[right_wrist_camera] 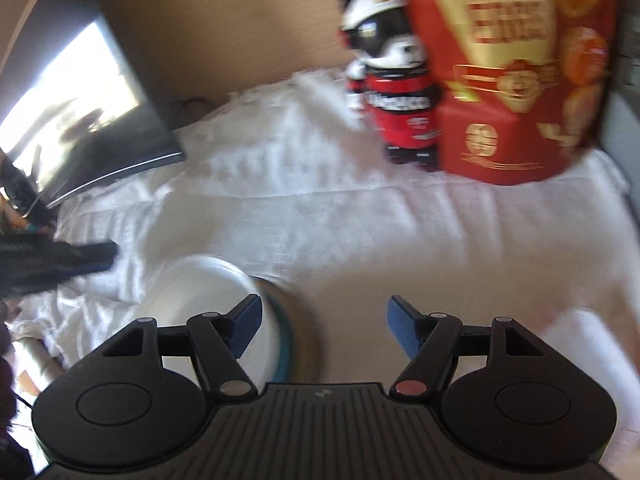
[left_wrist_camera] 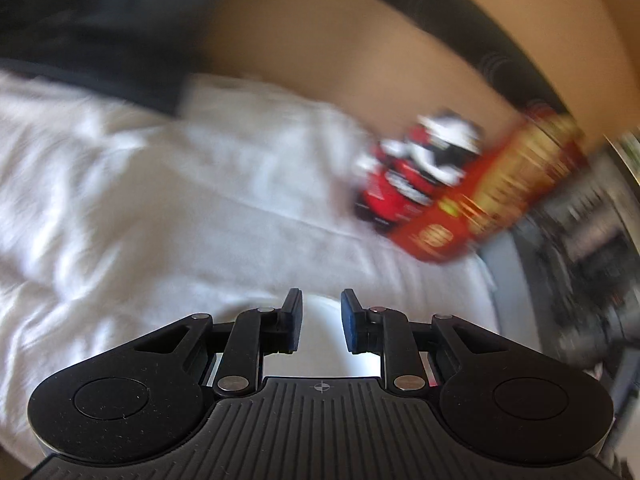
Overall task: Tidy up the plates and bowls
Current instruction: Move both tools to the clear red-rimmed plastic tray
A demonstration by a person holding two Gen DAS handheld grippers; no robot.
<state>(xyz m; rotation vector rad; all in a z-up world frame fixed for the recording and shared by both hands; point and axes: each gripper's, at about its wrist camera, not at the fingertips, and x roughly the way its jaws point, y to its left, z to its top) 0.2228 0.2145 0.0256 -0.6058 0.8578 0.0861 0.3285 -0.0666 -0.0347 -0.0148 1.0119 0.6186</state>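
The left gripper [left_wrist_camera: 321,320] stands with its jaws a narrow gap apart and nothing pinched between them; a smooth white curved surface [left_wrist_camera: 320,344] shows below and behind the gap, probably a plate or bowl, though the blur leaves it unsure, and the pads look clear of it; the right gripper [right_wrist_camera: 322,330] stands with its jaws about half spread and holds nothing, only white cloth [right_wrist_camera: 304,216] showing between the blue ribbed pads.

Just left of the right gripper's left finger sits a white bowl [right_wrist_camera: 200,300], round, glossy, ceramic by its look, and it seems to be nested in or against a second dish [right_wrist_camera: 298,332] with a teal band and a duller, greyish wall; both lie toward the near edge of the cloth-covered table. At the far right edge a pale rounded shape [right_wrist_camera: 592,344] may be another dish, too blurred to say.

As a judgement, the sorting looks partly done: at least two dishes seem gathered together, both grippers are free, and any loose piece is left to be fetched and stacked.

Further out, the cloth is soft, white and creased; toward the far right corner stand a toy bear [right_wrist_camera: 396,80] in red, white and black, and a red box [right_wrist_camera: 516,72] printed in gold, stiff and flat-sided; a dark screen [right_wrist_camera: 100,112] leans at the far left against the tan wall.
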